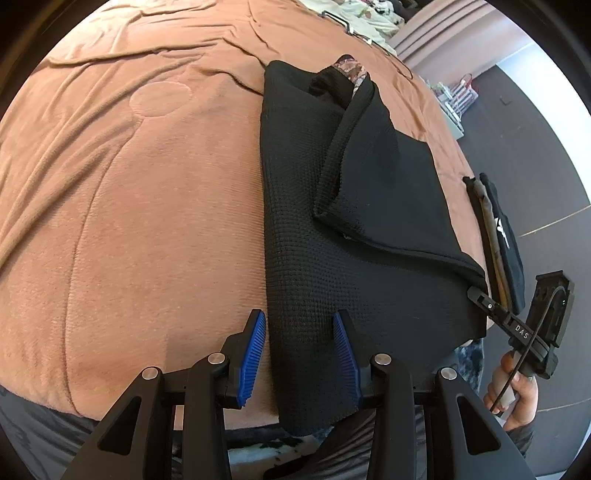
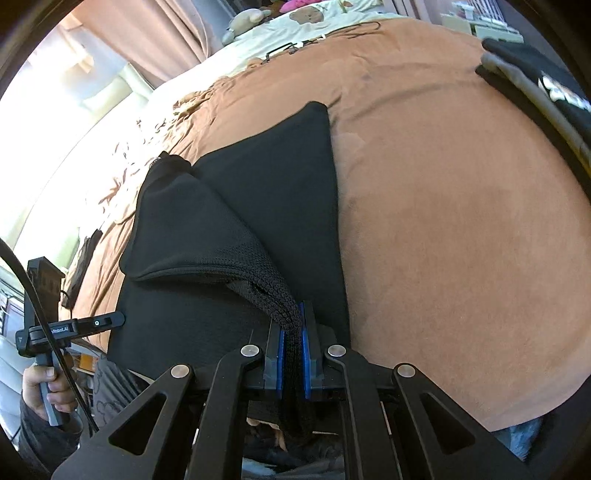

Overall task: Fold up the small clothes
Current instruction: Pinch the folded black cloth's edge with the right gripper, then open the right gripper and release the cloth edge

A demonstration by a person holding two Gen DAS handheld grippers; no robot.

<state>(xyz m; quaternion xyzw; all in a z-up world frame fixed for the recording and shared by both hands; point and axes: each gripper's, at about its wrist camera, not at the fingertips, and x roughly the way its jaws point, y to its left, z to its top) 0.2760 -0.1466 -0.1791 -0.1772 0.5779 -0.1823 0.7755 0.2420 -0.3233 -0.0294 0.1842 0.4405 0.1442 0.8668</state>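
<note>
Brown bedspread (image 1: 129,221) covering a bed, used as the folding surface. Right gripper (image 2: 293,354): blue pads pressed together on a bunched hem of the black knit garment (image 1: 332,229), pinching several layers at the near edge, presumably to carry that side over the rest. Left gripper (image 1: 299,347): jaws spread, one pad on either side of the garment's near left corner, which hangs just over the bed edge; nothing is clamped, so it appears poised to take that corner. Garment: lies flat on the bedspread near the person, one panel already folded diagonally across its middle, a patterned inner lining (image 1: 352,72) showing at the far end. Beside it to the right, near the bed edge, a stack of folded dark clothes (image 1: 504,240), likely finished pieces. Beyond: pale printed bedding (image 2: 314,22) and a curtain (image 2: 155,33)
</note>
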